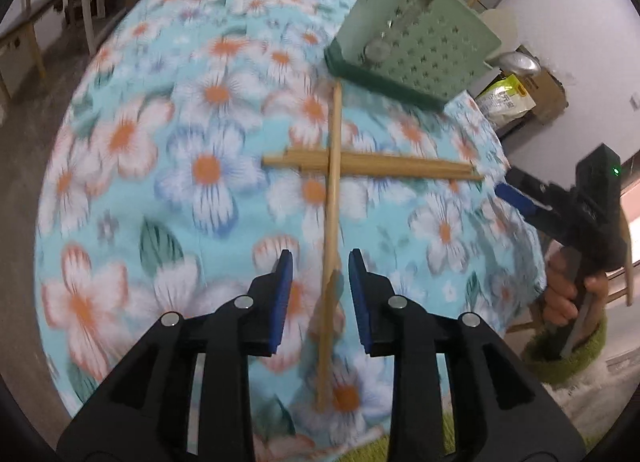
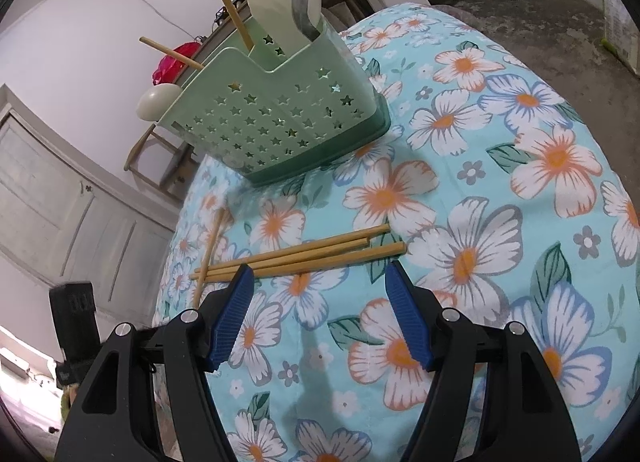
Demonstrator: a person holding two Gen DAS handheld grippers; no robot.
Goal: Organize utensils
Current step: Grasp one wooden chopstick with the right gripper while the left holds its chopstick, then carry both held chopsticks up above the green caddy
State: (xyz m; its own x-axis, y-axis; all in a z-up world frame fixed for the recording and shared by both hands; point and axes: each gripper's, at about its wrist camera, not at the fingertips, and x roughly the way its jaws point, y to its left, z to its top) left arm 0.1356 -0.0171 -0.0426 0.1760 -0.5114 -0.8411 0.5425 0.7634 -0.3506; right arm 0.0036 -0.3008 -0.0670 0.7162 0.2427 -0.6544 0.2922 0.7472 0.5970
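My left gripper (image 1: 320,294) has its pads parted, gripping nothing, straddling a single chopstick (image 1: 333,198) that runs lengthwise away from me toward the green caddy (image 1: 416,46). My right gripper (image 2: 318,314) hangs wide and empty just short of the chopstick bundle (image 2: 304,256), which lies crosswise under the single one. The caddy already holds two chopsticks and a spoon, so by my reckoning these are what's left.

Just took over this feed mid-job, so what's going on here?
A person is sorting chopsticks into the green holder. The left gripper is open around one chopstick lying across a bundle on the floral tablecloth, pads not touching it. The right gripper hovers open and empty near the bundle.
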